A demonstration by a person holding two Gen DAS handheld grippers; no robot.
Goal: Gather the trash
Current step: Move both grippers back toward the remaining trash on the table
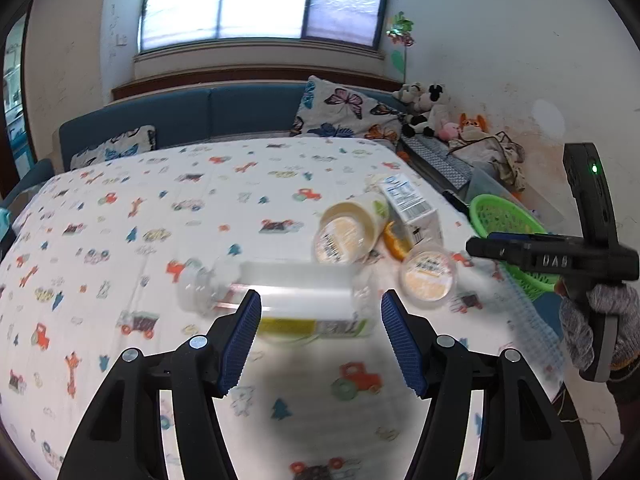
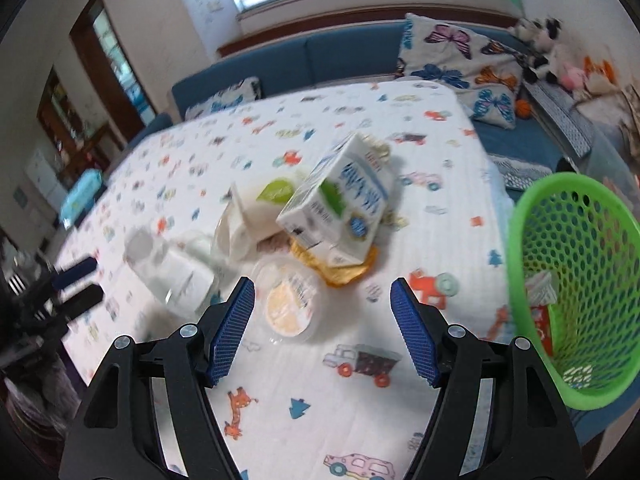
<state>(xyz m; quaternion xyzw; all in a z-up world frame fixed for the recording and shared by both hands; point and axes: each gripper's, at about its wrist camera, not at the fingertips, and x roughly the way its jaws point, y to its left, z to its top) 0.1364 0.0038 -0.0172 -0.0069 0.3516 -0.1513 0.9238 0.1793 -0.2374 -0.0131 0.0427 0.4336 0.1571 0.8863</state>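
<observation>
My left tool [image 1: 320, 312] stands open, its pads flanking the clear bottle [image 1: 276, 300] lying at 12 o'clock on the tabletop [image 1: 120, 216]. I should lower squarely, then close mid-body. My right tool [image 2: 322, 304] is open over the lidded cup [image 2: 290, 306]; green basket [image 2: 576, 280] at 3 o'clock.

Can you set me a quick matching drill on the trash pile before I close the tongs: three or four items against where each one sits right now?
Items:
1. clear plastic bottle
2. milk carton
3. small lidded cup
4. green basket

Places:
A. leaning on the pile, above the orange peel
B. at the right edge of the printed cloth
C. lying on its side just ahead of the open left tongs
D. on the cloth just ahead of the open right tongs

Pairs: 1-C, 2-A, 3-D, 4-B
</observation>
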